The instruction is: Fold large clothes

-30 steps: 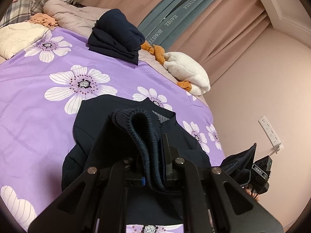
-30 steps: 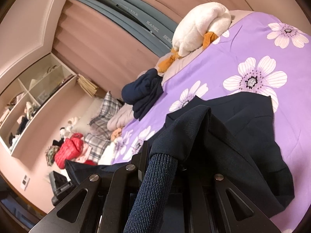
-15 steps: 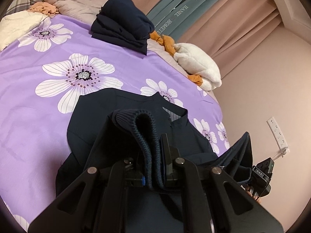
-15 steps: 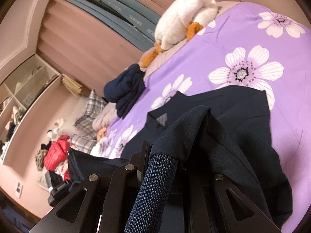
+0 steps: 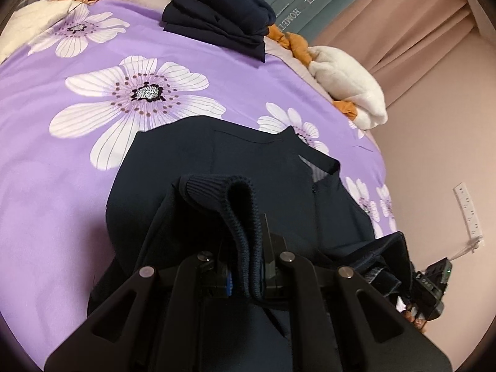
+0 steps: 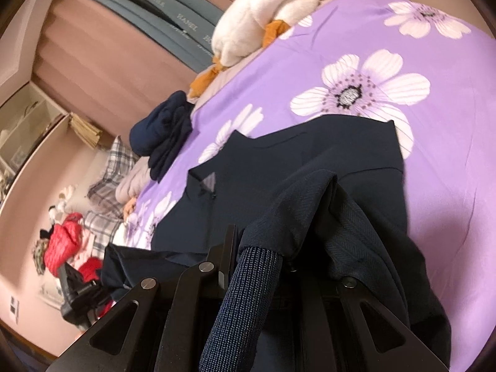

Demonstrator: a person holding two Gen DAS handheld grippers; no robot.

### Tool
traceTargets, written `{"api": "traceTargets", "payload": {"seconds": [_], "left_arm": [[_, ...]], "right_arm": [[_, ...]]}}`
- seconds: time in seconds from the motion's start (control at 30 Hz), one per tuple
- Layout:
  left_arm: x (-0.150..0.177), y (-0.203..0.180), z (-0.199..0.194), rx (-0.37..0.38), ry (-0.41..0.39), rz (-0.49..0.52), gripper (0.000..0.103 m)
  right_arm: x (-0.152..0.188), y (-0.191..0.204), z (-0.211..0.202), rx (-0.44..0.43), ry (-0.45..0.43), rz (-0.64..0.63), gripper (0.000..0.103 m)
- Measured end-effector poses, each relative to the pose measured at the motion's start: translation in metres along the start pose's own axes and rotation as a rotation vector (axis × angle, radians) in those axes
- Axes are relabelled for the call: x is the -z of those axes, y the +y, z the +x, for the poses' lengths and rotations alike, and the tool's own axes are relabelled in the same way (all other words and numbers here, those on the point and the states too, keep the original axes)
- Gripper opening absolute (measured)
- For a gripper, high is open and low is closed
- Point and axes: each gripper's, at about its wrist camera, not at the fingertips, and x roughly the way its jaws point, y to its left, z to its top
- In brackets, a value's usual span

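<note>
A navy jacket [image 5: 248,161] lies collar-away on the purple flowered bedspread [image 5: 62,186]. My left gripper [image 5: 248,248] is shut on its ribbed hem [image 5: 217,186], which loops up over the jaws. In the right wrist view the same jacket [image 6: 310,161] spreads ahead, and my right gripper [image 6: 263,263] is shut on another stretch of ribbed hem [image 6: 248,294] with navy cloth bunched over it. Each gripper shows in the other's view, the right gripper [image 5: 431,288] at the bed's right edge and the left gripper [image 6: 77,291] at the left, both with navy cloth hanging from them.
A folded stack of navy clothes [image 5: 217,15] sits at the far side of the bed beside a white and orange plush toy [image 5: 347,80]. Plaid pillows [image 6: 111,167] and a red padded jacket [image 6: 62,241] lie at the head. A wall socket [image 5: 468,210] is at the right.
Both grippers have come down and forward over the bed with the hem still in them. The jacket's body now fills more of both views.
</note>
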Motion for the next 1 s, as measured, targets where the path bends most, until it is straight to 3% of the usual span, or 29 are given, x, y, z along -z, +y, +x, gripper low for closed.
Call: {"api": "traceTargets", "payload": {"seconds": [0.5, 1.0], "left_arm": [[-0.086, -0.016, 0.069, -0.157, 0.002, 0.014, 0.011], [-0.119, -0.033, 0.136, -0.276, 0.045, 0.109, 0.014]], "right_arm": [[-0.067, 0.024, 0.048, 0.109, -0.063, -0.079, 0.014], [-0.095, -0.007, 0.082, 0.165, -0.028, 0.023, 0.014]]}}
